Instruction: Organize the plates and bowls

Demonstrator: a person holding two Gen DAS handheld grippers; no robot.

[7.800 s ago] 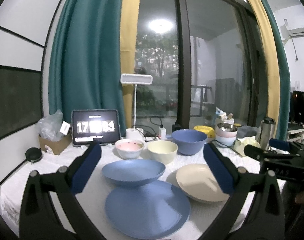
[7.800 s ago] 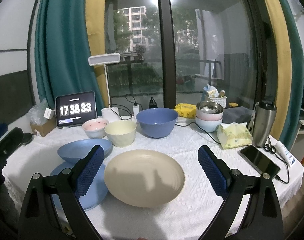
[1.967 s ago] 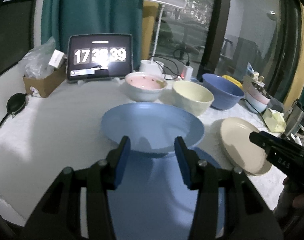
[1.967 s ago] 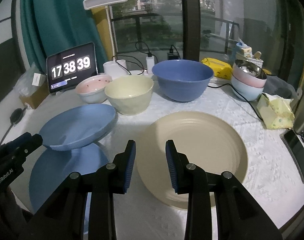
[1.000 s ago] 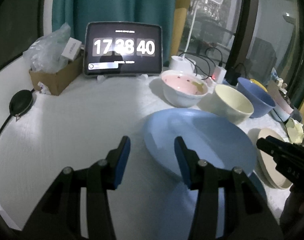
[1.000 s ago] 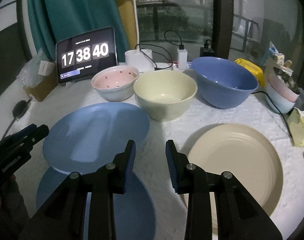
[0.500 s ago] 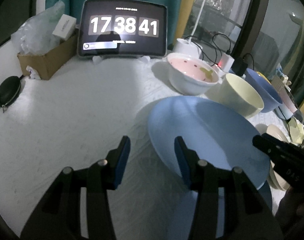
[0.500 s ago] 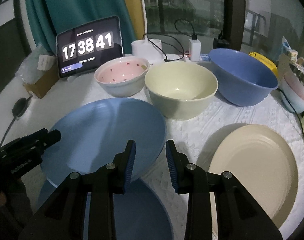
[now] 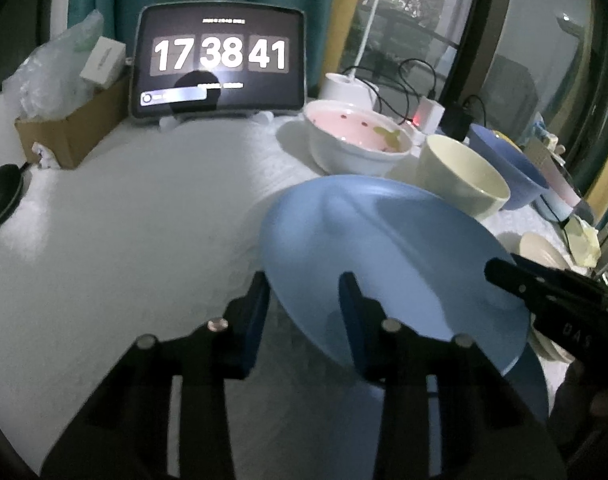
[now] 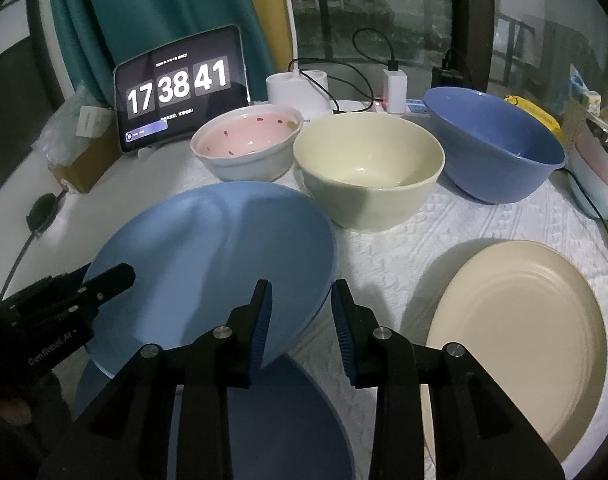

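Left tool [image 9: 304, 312], jaws just narrowing, straddles the tilted blue plate's [image 10: 208, 264] near rim; right tool [image 10: 300, 320] brackets its opposite rim, grip unclear. Under that plate lies another blue plate [image 10: 288, 420]; right of it, the cream plate [image 10: 520, 320] on the bench [image 9: 124, 232]

Both grippers look like the same design: matte black angular arms with round silver screw heads at the joints, and blue ribbed pads lining the inner finger faces. The left gripper [image 9: 304, 316] has white lettering on its side, seen from the right gripper [image 10: 300, 320]; the right one carries faint "DAS" text.
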